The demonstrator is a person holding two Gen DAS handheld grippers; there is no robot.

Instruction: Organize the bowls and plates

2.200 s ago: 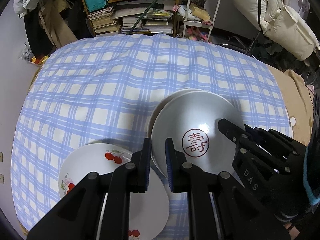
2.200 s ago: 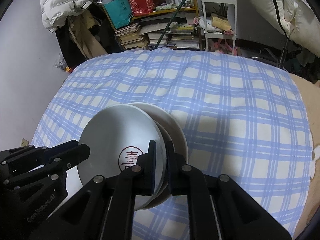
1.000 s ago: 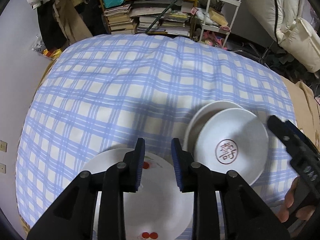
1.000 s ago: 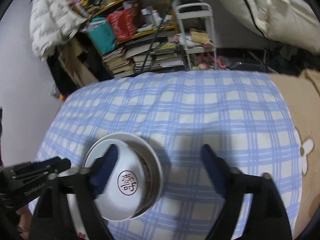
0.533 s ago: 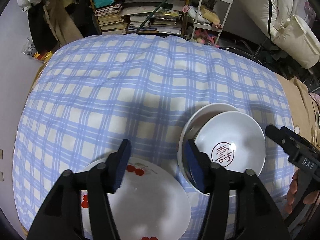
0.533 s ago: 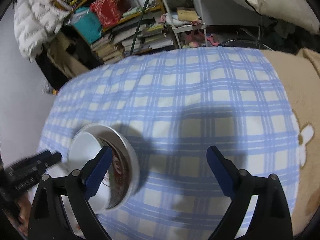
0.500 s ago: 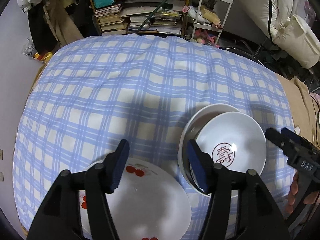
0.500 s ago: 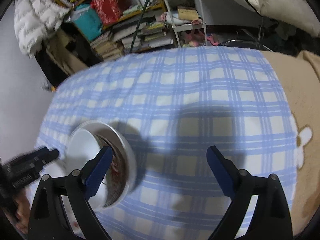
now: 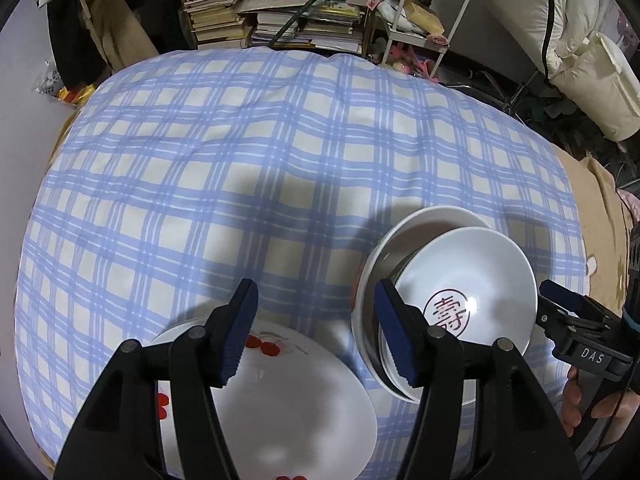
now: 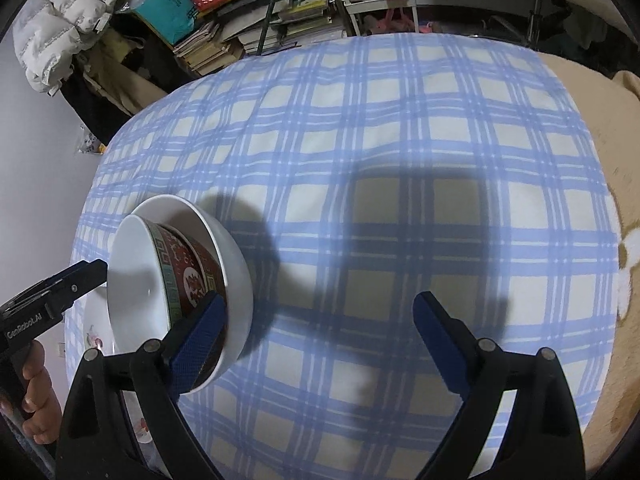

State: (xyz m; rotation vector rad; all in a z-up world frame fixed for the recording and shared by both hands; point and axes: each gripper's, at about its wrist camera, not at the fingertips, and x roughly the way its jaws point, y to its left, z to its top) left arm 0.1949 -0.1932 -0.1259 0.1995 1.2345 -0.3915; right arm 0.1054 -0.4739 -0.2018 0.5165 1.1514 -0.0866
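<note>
Blue-and-white checked cloth [image 9: 248, 152] over a table, cluttered bookshelves [image 9: 276, 12] behind.
A red-patterned bowl [image 9: 468, 292] sits tilted inside a white bowl [image 10: 236, 264] near the cloth's front edge, beside a cherry-print plate [image 9: 288, 396]. The left gripper [image 9: 316, 330] and right gripper [image 10: 320, 334] both hang spread wide, holding nothing.

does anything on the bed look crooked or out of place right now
Yes. The red-patterned bowl sits tilted inside the plain white bowl, leaning on its rim rather than nested flat. The cherry plate lies flat on the checked cover. Both grippers, left and right, are open. Nothing looks spilled or broken.
</note>
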